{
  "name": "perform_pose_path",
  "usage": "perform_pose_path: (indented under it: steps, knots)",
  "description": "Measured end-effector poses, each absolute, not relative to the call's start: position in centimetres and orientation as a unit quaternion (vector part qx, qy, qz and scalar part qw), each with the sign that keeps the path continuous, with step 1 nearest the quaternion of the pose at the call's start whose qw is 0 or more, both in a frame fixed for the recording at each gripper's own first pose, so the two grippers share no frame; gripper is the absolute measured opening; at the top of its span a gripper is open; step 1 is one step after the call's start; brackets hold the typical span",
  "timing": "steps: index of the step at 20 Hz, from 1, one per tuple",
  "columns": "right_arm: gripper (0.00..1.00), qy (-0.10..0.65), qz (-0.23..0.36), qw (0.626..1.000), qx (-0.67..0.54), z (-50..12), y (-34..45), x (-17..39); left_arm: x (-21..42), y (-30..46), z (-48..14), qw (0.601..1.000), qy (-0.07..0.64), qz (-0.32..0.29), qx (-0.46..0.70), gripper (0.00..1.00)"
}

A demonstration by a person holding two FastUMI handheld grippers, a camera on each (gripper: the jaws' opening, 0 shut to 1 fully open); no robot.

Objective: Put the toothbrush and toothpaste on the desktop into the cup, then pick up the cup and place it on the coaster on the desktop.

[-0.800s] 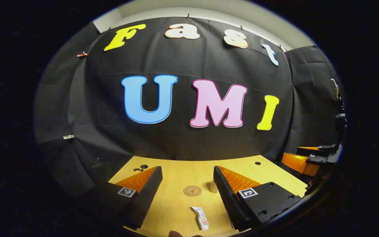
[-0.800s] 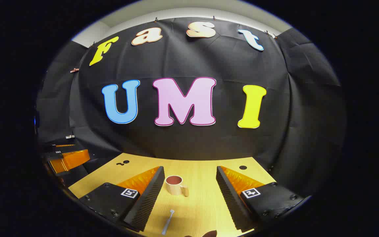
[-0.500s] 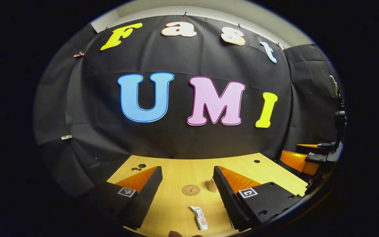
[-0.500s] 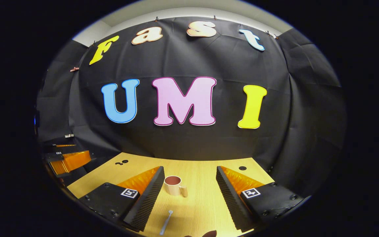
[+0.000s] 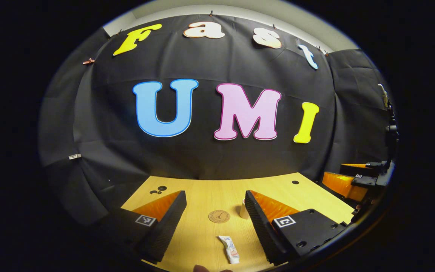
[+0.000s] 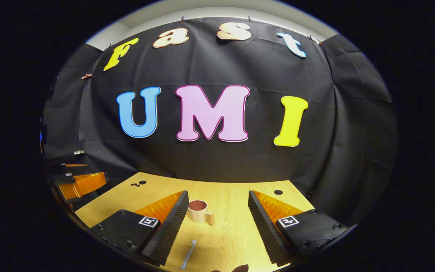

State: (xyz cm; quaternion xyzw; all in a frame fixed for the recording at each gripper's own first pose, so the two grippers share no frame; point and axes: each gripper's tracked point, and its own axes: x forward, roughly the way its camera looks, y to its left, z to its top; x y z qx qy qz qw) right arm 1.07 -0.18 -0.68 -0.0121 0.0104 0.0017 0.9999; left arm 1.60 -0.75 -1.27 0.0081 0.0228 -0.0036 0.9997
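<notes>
In the left gripper view my left gripper [image 5: 214,223] is open above the wooden desktop [image 5: 202,196]. Between its fingers lie a round brown coaster [image 5: 219,216] and, nearer, a white toothpaste tube [image 5: 229,249]. A sliver of the cup [image 5: 242,209] peeks out beside its right finger. In the right gripper view my right gripper [image 6: 217,223] is open too. The beige cup [image 6: 198,211], dark red inside, stands upright close to its left finger. A pale toothbrush [image 6: 188,254] lies flat on the desktop nearer the camera.
The other gripper [image 5: 347,181] shows at the right edge of the left gripper view, and at the left edge [image 6: 77,181] of the right gripper view. Small dark holes [image 5: 295,182] mark the desktop's back corners. Black cloth closes off the back.
Both views have shifted slightly, so the desktop objects sit a little lower and farther. Both grippers stay open and nothing on the desktop has moved.
</notes>
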Motion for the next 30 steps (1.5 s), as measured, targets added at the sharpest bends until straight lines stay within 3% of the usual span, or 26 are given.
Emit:
perform_pose_path:
  steps: [4,8,11,17,26,30]
  knots:
    - [0.98,0.016,0.001,1.000,-0.017,-1.2,-0.4,1.0,3.1,-0.8,-5.4,0.994,0.095,0.023,0.041,0.97]
    - [0.98,0.035,0.007,0.999,-0.022,-2.9,-0.8,0.7,5.1,-4.3,-11.0,0.984,0.170,-0.003,0.046,0.97]
    - [0.98,0.053,0.011,0.998,-0.026,-4.2,-1.5,0.8,6.4,-4.9,-15.5,0.973,0.224,0.010,0.049,0.97]
    - [0.97,0.126,0.024,0.992,-0.007,-10.0,-2.8,0.8,8.1,-5.0,-23.6,0.948,0.310,0.051,0.045,0.98]
    - [0.98,0.169,0.017,0.985,-0.010,-13.3,-5.7,1.6,9.5,-4.5,-32.3,0.908,0.408,0.084,0.042,0.82]
    - [0.98,0.177,0.012,0.984,-0.003,-14.0,-6.1,2.3,10.0,-4.0,-33.4,0.903,0.419,0.082,0.052,0.74]
